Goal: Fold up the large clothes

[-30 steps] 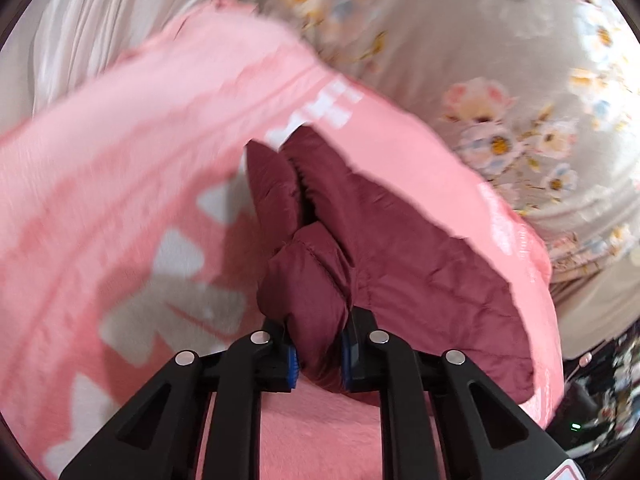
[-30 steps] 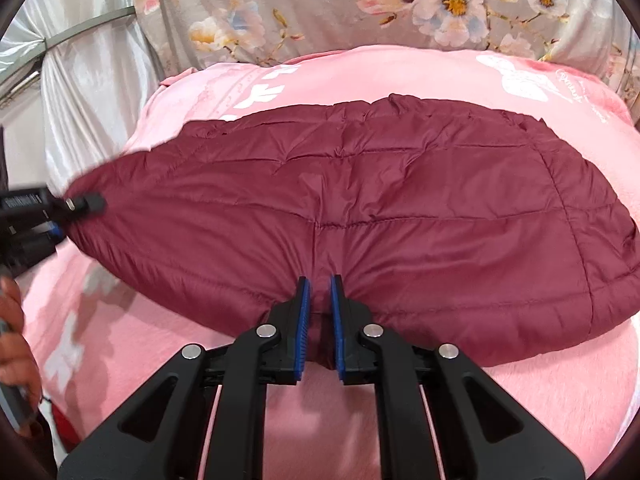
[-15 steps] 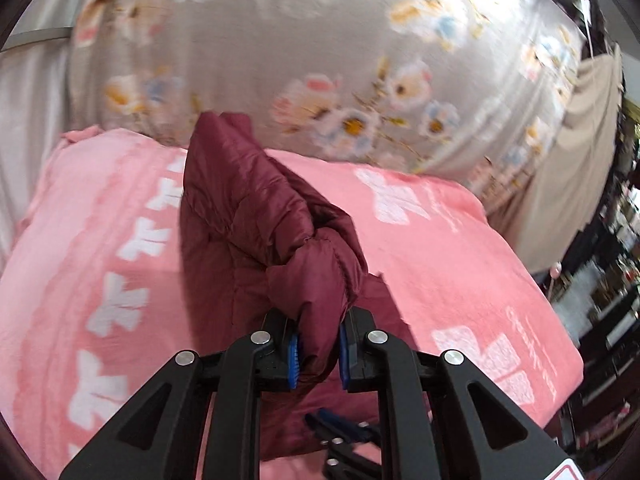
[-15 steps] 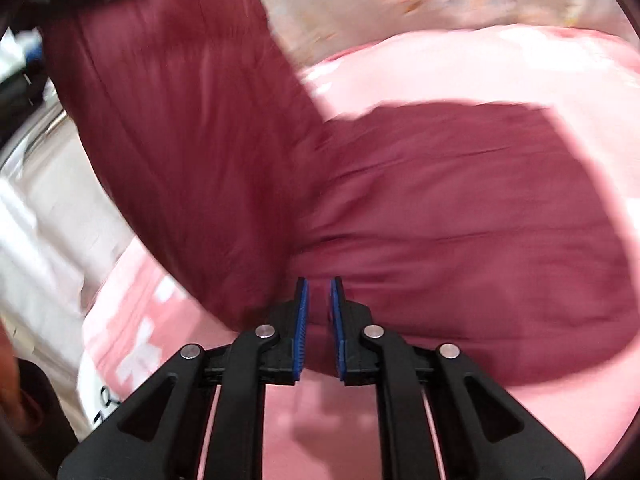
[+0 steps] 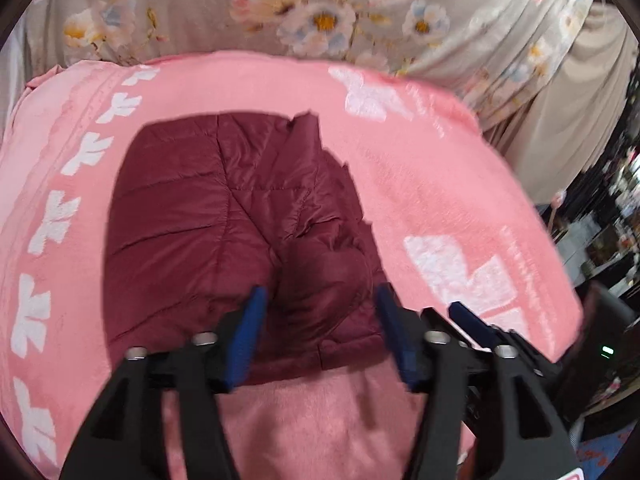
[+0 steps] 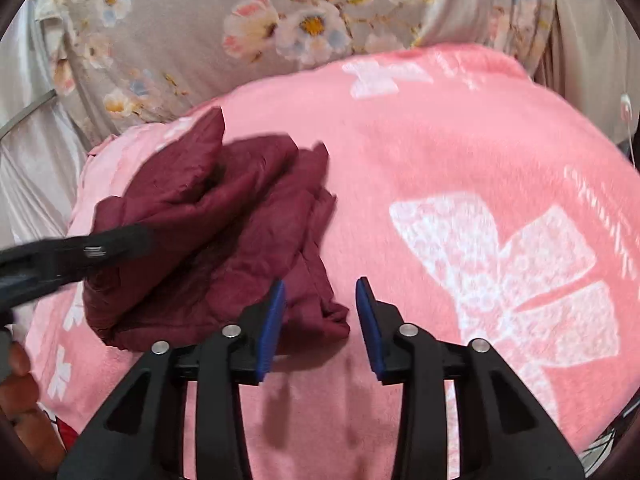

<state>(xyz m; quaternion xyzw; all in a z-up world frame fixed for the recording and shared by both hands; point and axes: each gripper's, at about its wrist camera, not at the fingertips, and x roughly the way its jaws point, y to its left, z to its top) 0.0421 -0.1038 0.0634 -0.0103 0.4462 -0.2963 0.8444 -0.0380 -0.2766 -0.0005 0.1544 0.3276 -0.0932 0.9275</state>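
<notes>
A floral curtain hangs behind the bed, and a pink blanket with white bow shapes covers the surface in front of you. The maroon jacket lies on that blanket, folded over on itself into a thick, puffy bundle. From your left wrist view its long axis runs away from you toward the curtain, with the near hem just ahead of your fingertips and a small flap sticking up at the far end. From your right wrist view the same jacket sits to the left of centre, its length slanting up toward the curtain, with loose layers piled unevenly.

Your left claw has its jaws opening and already stands wide; a bulge of the jacket sits between the blue pads, but they do not press on it. Your right claw has its jaws opening too, at a middling gap, with the jacket's near corner lying between them, free of the pads. The left claw also shows at the left edge of the right view, over the jacket.
</notes>
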